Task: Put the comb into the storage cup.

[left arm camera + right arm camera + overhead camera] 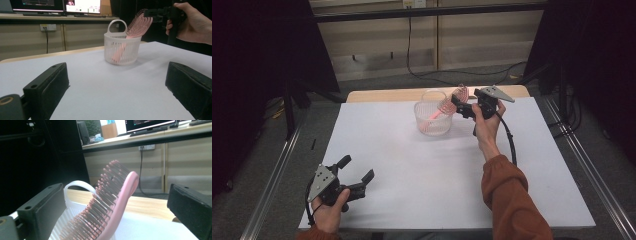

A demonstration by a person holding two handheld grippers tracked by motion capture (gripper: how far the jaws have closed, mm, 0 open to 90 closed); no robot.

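We see a white slotted basket (433, 120) near the table's (412, 170) far edge, bare sheet all around it. Our pink hairbrush (447, 107) leans handle-down inside. The right gripper (460, 102) stands spread about the bristle head, unpinched; the left gripper (357, 172) rests spread, well apart.

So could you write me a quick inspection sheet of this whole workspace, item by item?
Surface: white table, wooden strip at far edge.
Job's things: pink hairbrush standing handle-down in white slotted basket, head leaning over the rim.
Clutter: nothing seen.
Grippers: right claw open, jaws either side of the brush head, not pressing; left claw open, holding nothing, near the table's front left corner.
Cables: black cable trailing from right claw; another down the far wall.
Surroundings: monitors, wall socket, dark curtains.
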